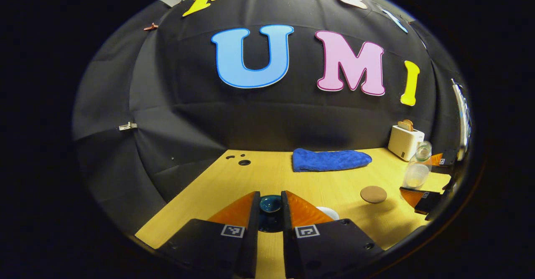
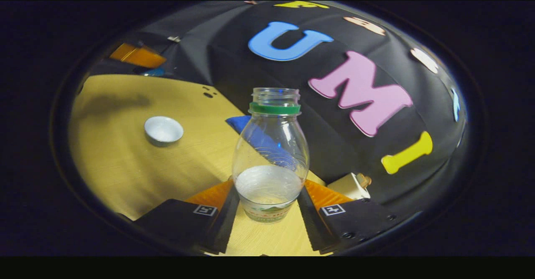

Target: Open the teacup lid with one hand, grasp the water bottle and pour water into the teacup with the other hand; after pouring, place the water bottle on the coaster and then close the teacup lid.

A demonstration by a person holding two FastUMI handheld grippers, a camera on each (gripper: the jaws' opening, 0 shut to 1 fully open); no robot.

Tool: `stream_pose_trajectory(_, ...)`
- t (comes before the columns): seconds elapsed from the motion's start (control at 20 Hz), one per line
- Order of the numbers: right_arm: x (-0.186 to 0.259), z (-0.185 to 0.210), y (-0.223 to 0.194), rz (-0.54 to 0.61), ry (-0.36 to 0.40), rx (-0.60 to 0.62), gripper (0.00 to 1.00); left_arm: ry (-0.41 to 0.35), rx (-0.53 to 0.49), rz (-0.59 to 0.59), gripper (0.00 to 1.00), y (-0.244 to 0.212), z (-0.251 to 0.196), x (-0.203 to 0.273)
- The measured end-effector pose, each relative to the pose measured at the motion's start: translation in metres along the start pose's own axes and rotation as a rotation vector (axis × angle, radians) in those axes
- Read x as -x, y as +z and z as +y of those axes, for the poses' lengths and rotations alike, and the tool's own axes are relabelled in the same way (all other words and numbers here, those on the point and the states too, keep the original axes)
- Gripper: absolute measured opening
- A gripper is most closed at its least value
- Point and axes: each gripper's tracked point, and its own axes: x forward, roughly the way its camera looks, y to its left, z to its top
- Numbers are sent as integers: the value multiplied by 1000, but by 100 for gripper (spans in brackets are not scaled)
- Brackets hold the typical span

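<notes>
Teacup lid point(image 1: 270, 204), dark and glossy with a round knob, clamped between both fingers of the left gripper point(image 1: 270, 212) above the wooden table point(image 1: 267, 174); lower half of lid lost in shadow between the fingers. White teacup point(image 1: 329, 212) mostly hidden behind the left gripper's right-hand finger, just a pale sliver visible; seen whole and uncovered point(image 2: 163, 129) in the right gripper view, standing alone on the table point(image 2: 125, 162). Contents of cup hard to make out.

Water bottle point(image 2: 271, 153), clear plastic, uncapped, green ring at the neck, pinched low on its body between the 2 fingers of the right gripper point(image 2: 269, 199), a little water in the bottom, label partly cut off below. Same bottle point(image 1: 418, 166) seen small at the far right of the left gripper view, upright, gripper point(image 1: 422, 193) around it squeezed against the edge.

Round brown coaster point(image 1: 373, 194) lying bare on the table, between teacup and bottle. Blue folded cloth point(image 1: 330, 160) along the back edge, also glimpsed through the bottle point(image 2: 246, 128). White toaster point(image 1: 404, 142) with bread in its slot in the right rear corner, partly blocked point(image 2: 349, 187) in the right gripper view by that gripper's finger.
</notes>
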Motion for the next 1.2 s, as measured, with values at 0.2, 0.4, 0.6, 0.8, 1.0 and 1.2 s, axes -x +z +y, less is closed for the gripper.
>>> stream_pose_trajectory(0.2, -20, 8, 8, 26, 10, 158, 75, 41, 18, 0, 26, 4, 23, 12)
stream_pose_trajectory(0.4, -36, 19, 8, 58, 27, 316, 75, 77, 29, -1, 29, 6, 41, 24)
stream_pose_trajectory(0.6, -51, 30, -4, 120, 53, 405, 75, 97, 36, 3, 26, 5, 53, 31)
stream_pose_trajectory(0.8, -59, 41, -4, 151, 61, 515, 72, 100, 34, 8, 29, 2, 56, 33)
stream_pose_trajectory(1.0, -71, 47, -6, 194, 78, 631, 75, 99, 35, 7, 26, 2, 56, 32)
stream_pose_trajectory(1.2, -81, 51, -3, 216, 83, 700, 75, 90, 32, 2, 26, 4, 53, 31)
